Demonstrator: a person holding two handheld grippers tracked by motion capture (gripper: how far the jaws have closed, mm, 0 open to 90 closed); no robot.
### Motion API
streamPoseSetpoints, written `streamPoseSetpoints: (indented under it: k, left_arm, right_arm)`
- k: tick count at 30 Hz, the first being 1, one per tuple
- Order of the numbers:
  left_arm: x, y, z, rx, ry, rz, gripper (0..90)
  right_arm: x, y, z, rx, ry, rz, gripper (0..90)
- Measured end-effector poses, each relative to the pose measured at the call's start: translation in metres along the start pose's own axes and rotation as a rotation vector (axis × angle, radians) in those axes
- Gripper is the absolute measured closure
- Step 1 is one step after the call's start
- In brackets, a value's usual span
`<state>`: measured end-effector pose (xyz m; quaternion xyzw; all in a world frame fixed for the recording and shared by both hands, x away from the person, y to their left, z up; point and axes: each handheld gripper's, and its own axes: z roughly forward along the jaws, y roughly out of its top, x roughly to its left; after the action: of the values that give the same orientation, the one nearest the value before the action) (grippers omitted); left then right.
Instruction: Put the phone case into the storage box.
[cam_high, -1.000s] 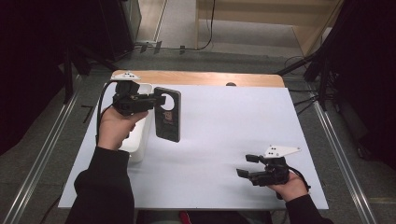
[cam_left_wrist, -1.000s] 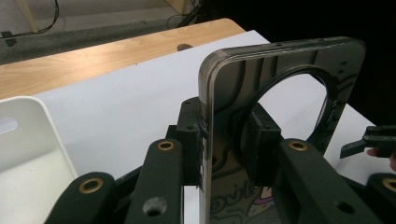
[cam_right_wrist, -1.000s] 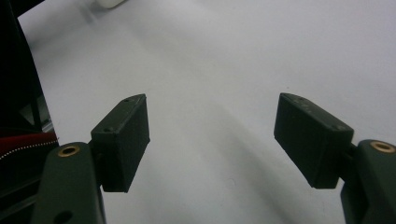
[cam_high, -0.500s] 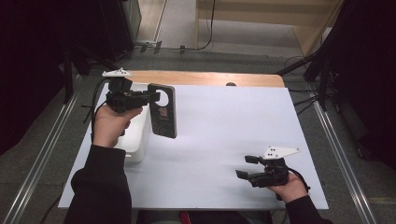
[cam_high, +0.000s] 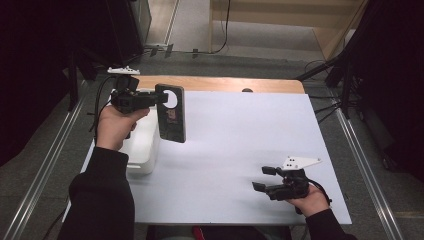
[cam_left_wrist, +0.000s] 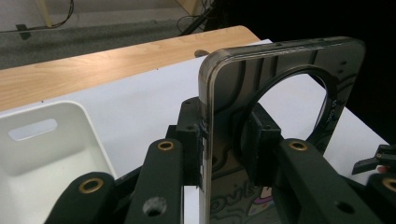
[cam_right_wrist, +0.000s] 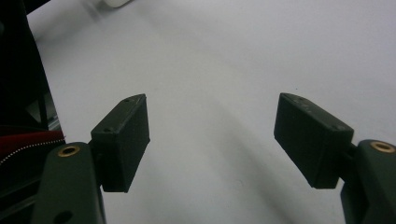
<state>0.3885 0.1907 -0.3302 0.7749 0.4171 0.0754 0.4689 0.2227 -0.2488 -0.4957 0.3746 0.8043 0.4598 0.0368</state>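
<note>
A dark phone case (cam_high: 173, 122) with a large round hole near its top hangs upright above the table's left side. My left gripper (cam_high: 161, 98) is shut on its upper part, coming at it from the left. In the left gripper view both pads clamp the case (cam_left_wrist: 285, 53) by its thin edge, just beside the round hole, and my left gripper (cam_left_wrist: 229, 140) points across the table. My right gripper (cam_high: 262, 178) rests low at the table's front right, pointing left, open. Between its pads in the right gripper view (cam_right_wrist: 212, 140) is only bare white surface.
A white plastic bin (cam_high: 142, 150) stands under my left hand at the table's left edge; its hollow (cam_left_wrist: 46, 140) holds nothing that I can see. A white sheet (cam_high: 240, 130) covers the table, with a wooden strip (cam_high: 225, 84) along the far edge. Metal rails run on both sides.
My left gripper has drifted slightly left and away with the case in its grip. The right gripper has stayed where it was.
</note>
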Motion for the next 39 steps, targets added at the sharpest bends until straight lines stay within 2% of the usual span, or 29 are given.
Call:
streamPoseSetpoints:
  k: [9,14,24,35,39]
  left_arm:
    - [0.007,0.011,-0.004,0.002,0.029,0.000,70.5]
    - [0.008,0.016,-0.009,-0.013,0.044,0.005,70.5]
    - [0.013,0.025,-0.020,-0.004,0.082,-0.004,70.5]
    - [0.021,0.036,-0.024,0.008,0.125,0.002,70.5]
    - [0.023,0.041,-0.025,-0.003,0.136,0.004,70.5]
  right_arm:
    - [-0.003,0.001,0.000,-0.005,0.001,0.004,25.5]
    - [-0.003,0.001,0.000,-0.002,0.001,0.003,25.5]
    - [-0.002,0.001,0.000,-0.005,0.003,-0.001,25.5]
    - [-0.001,0.000,-0.001,-0.005,0.004,0.007,25.5]
    - [-0.001,0.000,-0.001,-0.012,0.010,0.006,25.5]
